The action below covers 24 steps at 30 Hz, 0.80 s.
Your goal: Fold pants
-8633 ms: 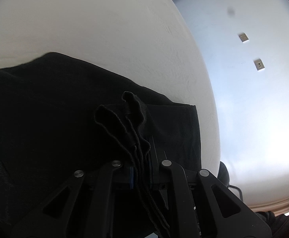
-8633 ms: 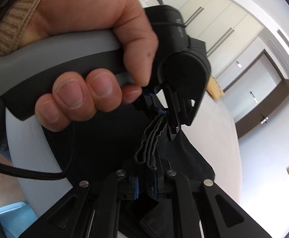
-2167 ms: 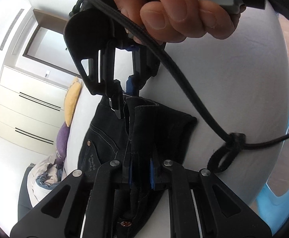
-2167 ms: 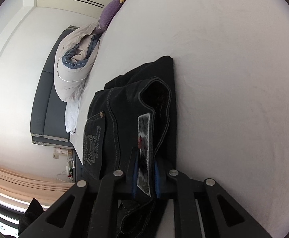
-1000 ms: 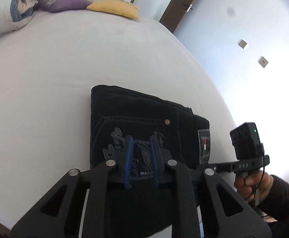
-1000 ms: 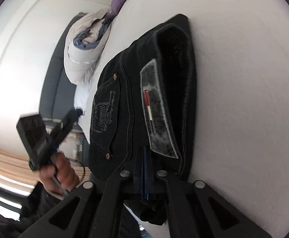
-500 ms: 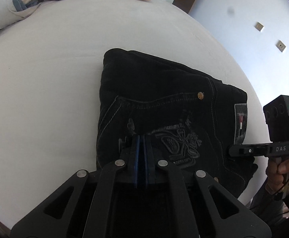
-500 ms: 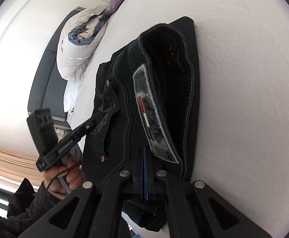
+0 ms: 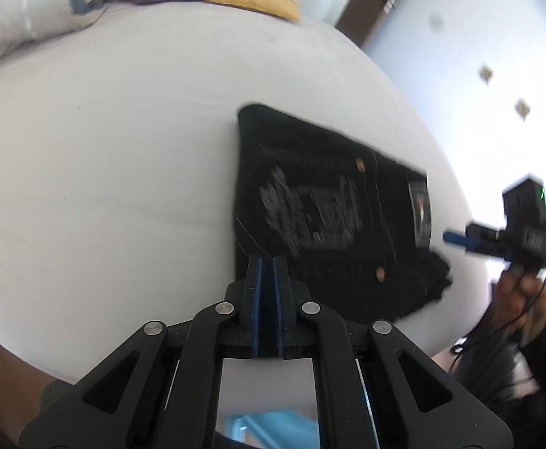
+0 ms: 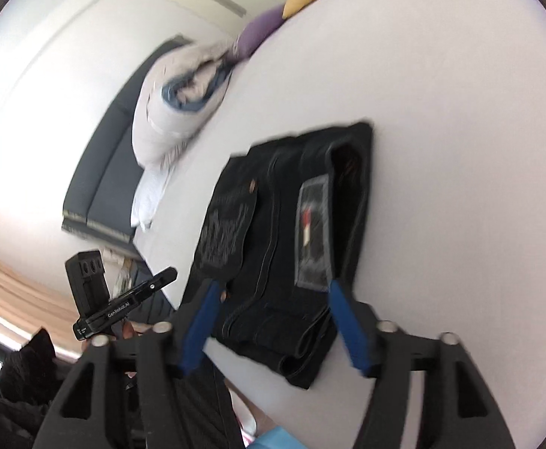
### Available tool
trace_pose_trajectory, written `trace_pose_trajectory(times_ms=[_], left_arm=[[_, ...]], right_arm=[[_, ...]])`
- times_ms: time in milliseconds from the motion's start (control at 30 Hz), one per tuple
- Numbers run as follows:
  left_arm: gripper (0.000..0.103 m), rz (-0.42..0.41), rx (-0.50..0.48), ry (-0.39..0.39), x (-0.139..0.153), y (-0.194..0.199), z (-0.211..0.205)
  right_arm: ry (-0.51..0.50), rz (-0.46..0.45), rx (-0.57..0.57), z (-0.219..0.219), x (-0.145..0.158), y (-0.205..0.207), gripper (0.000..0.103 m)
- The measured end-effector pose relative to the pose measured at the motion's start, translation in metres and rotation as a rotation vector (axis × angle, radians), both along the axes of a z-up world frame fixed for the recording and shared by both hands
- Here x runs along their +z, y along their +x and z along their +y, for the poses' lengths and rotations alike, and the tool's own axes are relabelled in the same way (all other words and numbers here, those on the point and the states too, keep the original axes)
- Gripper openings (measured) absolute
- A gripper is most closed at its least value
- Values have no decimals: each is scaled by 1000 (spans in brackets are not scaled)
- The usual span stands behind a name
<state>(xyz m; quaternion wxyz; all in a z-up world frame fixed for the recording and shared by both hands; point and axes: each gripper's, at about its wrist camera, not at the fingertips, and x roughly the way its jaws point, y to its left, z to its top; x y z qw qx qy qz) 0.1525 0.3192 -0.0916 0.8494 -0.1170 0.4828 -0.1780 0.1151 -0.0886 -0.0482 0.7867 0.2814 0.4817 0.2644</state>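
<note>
where the white bed (image 9: 104, 172) curves off toward its near edge, the folded pants (image 9: 333, 220) lie as a black bundle.
bare sheet spreads on every side of the pants. left gripper (image 9: 267, 262) hangs over their near edge, jaws almost together, empty. right gripper (image 10: 273, 292) has just sprung wide above their waistband end, gripping nothing.

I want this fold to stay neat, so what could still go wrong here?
The right gripper has just opened, its fingers straddling the folded pants; pulling away carelessly could snag the waistband. The pants lie near the bed edge and might slide off. The left gripper, shut and empty, could nudge the stack.
</note>
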Motion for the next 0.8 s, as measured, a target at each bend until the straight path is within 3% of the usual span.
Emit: trace_pose_trajectory(times_ms=[67,100,133,167,267,433,500,567,633,700,800], left_arm=[[22,22,34,-57,-1,21,12],[51,31,33,-85,-4,33,14],[88,43,33,-116,-8,45,16],[95,48,47,-133,-10,54,18],[96,134,41,-206,-26,73,22],[94,211,-3,-187,-42,88,14],[92,235,-15,-136,-50,91,4],[79,234,-19,-93,-52,93,-4],[53,246,-26,-82,-53,95,-9],[35,269,-48,-102,-54,98,-17],[34,247,-70,16,-51,96,-35]], right_arm=[[11,46,-69,-16,-9,11,69],[7,70,-94,-20,-14,16,69],[13,94,-119,-25,-21,22,69],[32,110,-128,-27,-27,26,69],[37,152,-117,-23,-39,38,68],[14,184,-78,-5,-44,54,69],[-15,194,-67,4,-47,60,69],[-29,198,-60,15,-46,65,69],[-40,201,-55,20,-46,68,67],[-54,208,-46,25,-47,70,47],[-70,210,-50,25,-49,69,36]])
